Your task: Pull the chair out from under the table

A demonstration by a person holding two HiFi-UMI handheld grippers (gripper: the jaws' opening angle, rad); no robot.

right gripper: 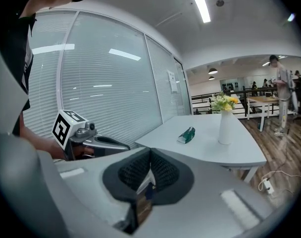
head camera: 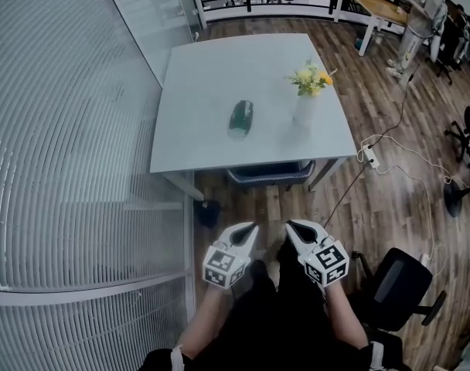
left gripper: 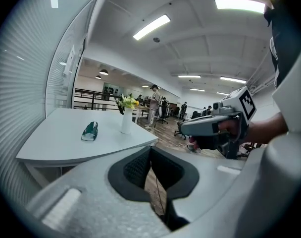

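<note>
Head view: the chair sits tucked under the table. Only its dark rim shows, just below the table's near edge at frame centre.

We hold both tongs side by side at lower centre, tips toward the chair and well apart from it. The left gripper has its jaws together with nothing between them, as its own view shows. The right gripper is likewise closed and empty.

On the tabletop a small green object lies near the middle. A white vase with yellow flowers stands upright to its right, and the two are apart.

A blinded glass wall fills the left of the frame. A black office chair stands at lower right, and a power strip lies on the wood floor right of the table. A person stands at upper right.
</note>
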